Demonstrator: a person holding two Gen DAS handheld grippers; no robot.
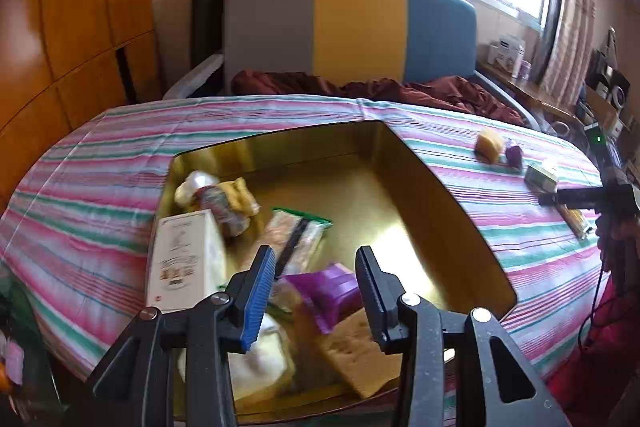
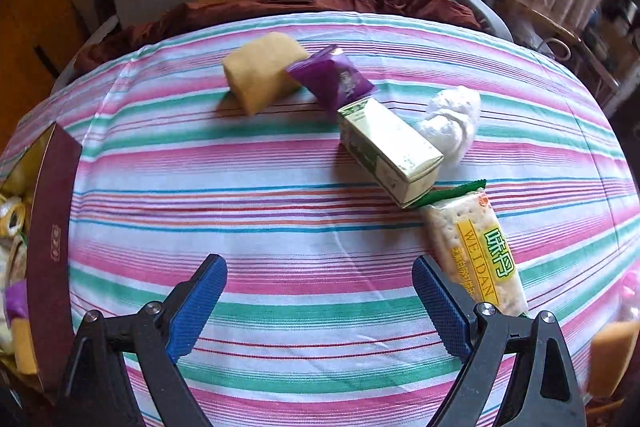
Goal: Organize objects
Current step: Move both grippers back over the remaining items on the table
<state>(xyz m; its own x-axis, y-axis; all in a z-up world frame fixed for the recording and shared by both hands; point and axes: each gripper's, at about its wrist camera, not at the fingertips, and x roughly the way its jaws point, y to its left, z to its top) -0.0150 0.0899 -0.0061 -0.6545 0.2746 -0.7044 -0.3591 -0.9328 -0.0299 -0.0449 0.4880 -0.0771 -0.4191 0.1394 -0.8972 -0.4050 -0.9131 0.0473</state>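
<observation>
Right wrist view: right tool [image 2: 320, 301] gapes empty over the bed [image 2: 280, 163]; cracker packet [image 2: 476, 251] near right edge — brittle, slippery; pinch mid-length gently.

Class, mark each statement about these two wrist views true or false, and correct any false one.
1. The right gripper grips the cracker packet. False: its jaws are wide open and empty.
2. The gold box already holds several items. True.
3. The purple packet lies beside the yellow sponge on the striped sheet. True.
4. The green carton stands in the box. False: it lies on the sheet.
</observation>
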